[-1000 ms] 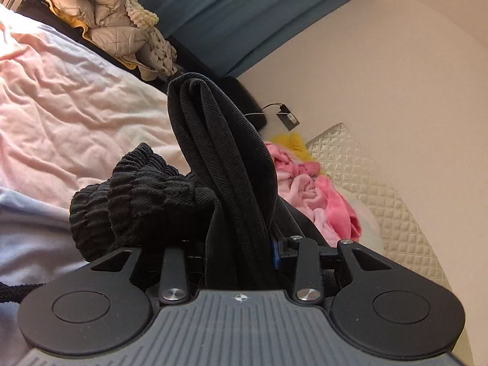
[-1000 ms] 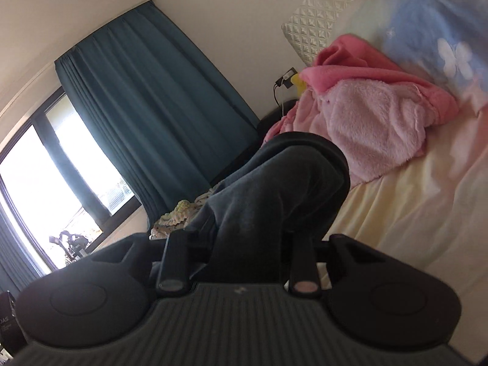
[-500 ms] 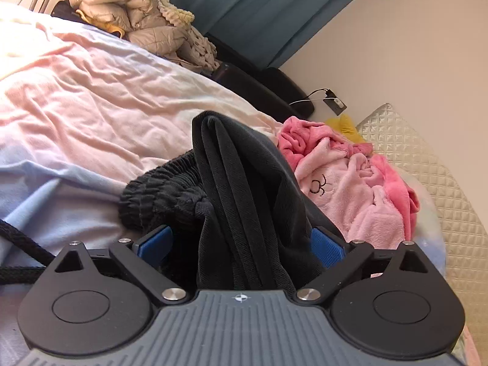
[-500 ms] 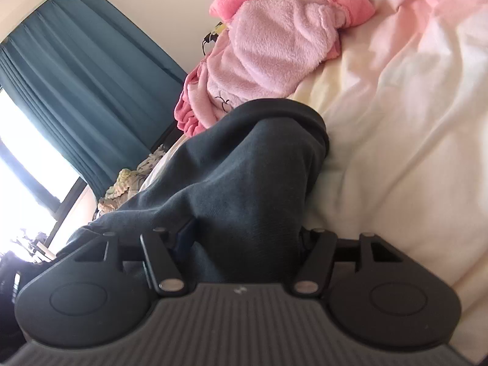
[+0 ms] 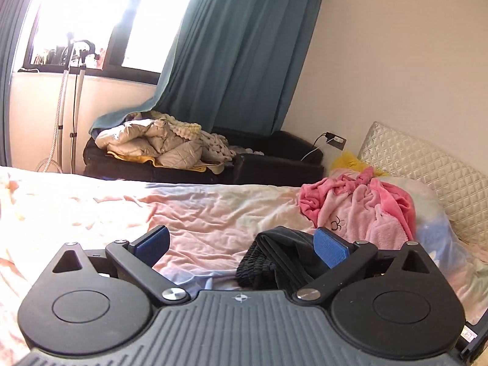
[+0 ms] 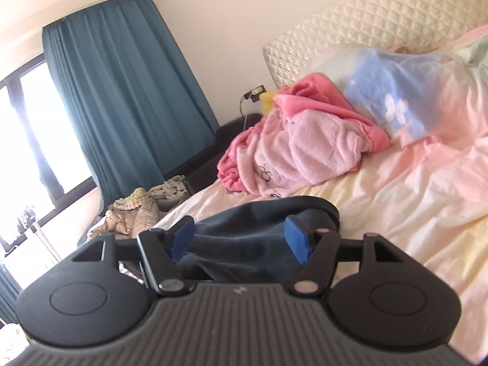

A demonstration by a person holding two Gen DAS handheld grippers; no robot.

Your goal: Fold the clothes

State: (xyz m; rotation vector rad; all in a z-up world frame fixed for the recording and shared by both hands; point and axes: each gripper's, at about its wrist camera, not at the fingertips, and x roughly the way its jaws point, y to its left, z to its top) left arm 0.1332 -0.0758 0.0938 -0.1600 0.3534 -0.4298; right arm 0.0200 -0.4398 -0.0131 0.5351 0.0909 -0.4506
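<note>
Pastel bedding (image 5: 213, 213) in pink, yellow and pale blue covers the bed, with a quilted cream headboard (image 5: 427, 164) at the far right and teal curtains (image 5: 238, 55) beside a bright window on the far wall. One dark garment (image 5: 280, 259) lies bunched on the sheet, its ribbed waistband showing in the left wrist view; one fluffy pink garment (image 5: 360, 210) sits heaped farther off, near the headboard. One pile of beige padded clothing (image 5: 152, 146) rests on a black seat beyond the bed.

Two grippers show. The left gripper (image 5: 241, 245) has its blue-padded fingers spread wide, holding nothing, the dark garment lying just beside its right finger. The right gripper (image 6: 241, 239) is also spread, its fingers straddling the dark cloth (image 6: 259, 231) without pinching it.

Window glare washes out the near left of the bed. The garment's near part is hidden behind both gripper bodies, so its kind is hard to make out.
</note>
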